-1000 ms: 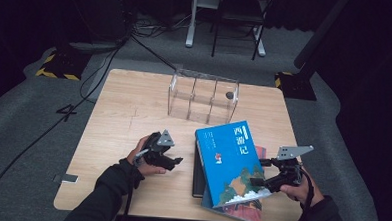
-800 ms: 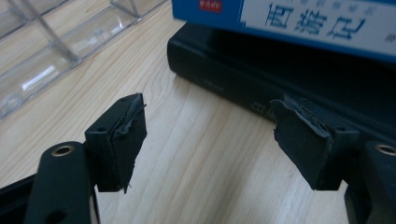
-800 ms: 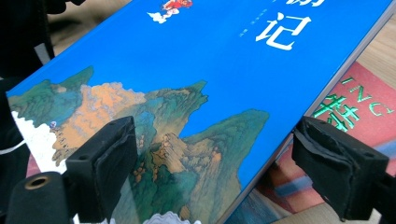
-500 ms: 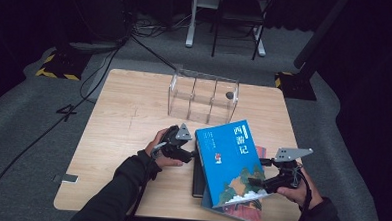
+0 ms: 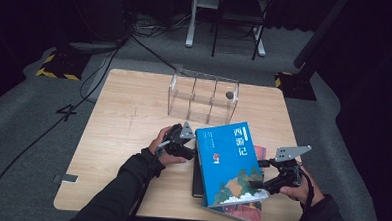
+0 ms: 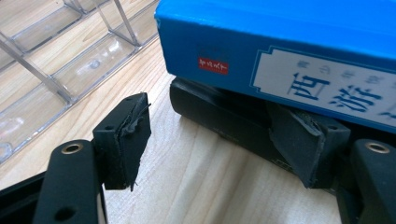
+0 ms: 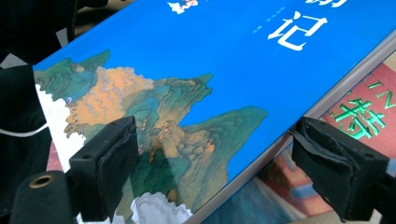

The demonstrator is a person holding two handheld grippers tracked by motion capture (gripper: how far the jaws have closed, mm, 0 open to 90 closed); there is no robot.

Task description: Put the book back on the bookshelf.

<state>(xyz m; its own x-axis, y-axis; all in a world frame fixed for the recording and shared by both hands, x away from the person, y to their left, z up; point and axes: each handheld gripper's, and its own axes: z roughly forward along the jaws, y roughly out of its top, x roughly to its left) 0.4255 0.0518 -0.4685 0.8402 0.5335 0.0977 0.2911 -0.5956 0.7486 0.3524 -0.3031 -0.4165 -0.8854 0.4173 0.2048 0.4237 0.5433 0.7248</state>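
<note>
A blue book (image 5: 229, 162) with a painted cover lies tilted on a black book (image 5: 197, 178) and a red book (image 5: 260, 154). My left gripper (image 5: 186, 141) is at the blue book's spine (image 6: 280, 60). Its jaws stand open and have just been closing. The black book's corner (image 6: 219, 116) lies between them. One pad (image 6: 306, 144) is tucked under the spine, and the other pad (image 6: 123, 140) is clear over bare wood. My right gripper (image 7: 219, 172) straddles the blue book's (image 7: 196, 70) near edge, with one pad (image 7: 105, 165) over the cover. Whether it presses I cannot tell.
A clear plastic divider rack (image 5: 203, 96) stands behind the books, close to my left gripper in its own view (image 6: 56, 60). The wooden table (image 5: 124, 112) has free room at its left half. A chair and cables are on the floor beyond the far edge.
My left gripper has moved right across the table to the blue book's spine. The right gripper and the books have stayed put.
</note>
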